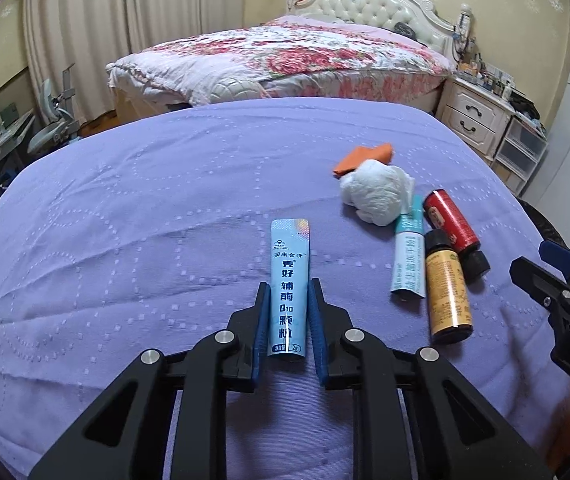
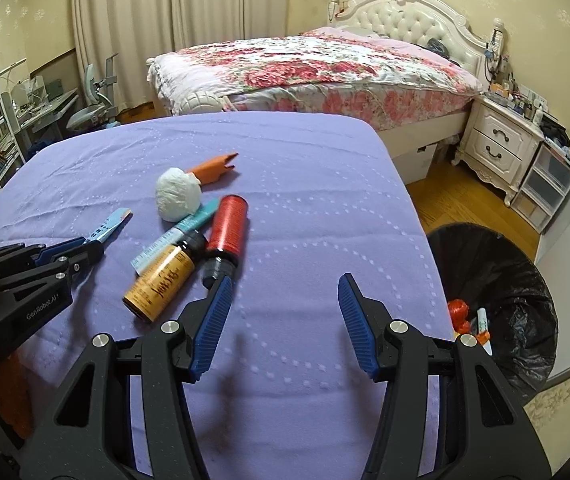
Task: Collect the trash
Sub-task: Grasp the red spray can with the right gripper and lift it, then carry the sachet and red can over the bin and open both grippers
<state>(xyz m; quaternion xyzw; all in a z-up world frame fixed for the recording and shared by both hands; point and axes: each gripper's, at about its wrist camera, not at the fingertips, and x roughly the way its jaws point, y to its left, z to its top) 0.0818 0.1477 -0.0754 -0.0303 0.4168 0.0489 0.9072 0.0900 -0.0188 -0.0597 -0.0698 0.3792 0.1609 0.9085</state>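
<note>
Black gripper arms with blue-padded fingers fill the bottom of both wrist views. On the left gripper, the fingers are closed to a narrow gap around the lower half of a light blue sachet printed with Chinese characters; the pads touch its two long edges, and the sachet lies flat on the purple-covered tabletop, pointing away from the camera.

Over on the right, the right gripper hovers above bare purple cloth with its fingers spread wide and nothing between them.

Between the two grippers lies a small heap of trash: an amber bottle with a black cap on its side, touching a red bottle that also lies down, cap toward the camera. A teal sachet runs under or beside them, its far end reaching a crumpled white tissue ball. Just behind the tissue sits a scrap of orange wrapper.

Beside the tabletop's right edge, on the wooden floor, stands a bin lined with a black bag; red and white scraps lie inside it.
</note>
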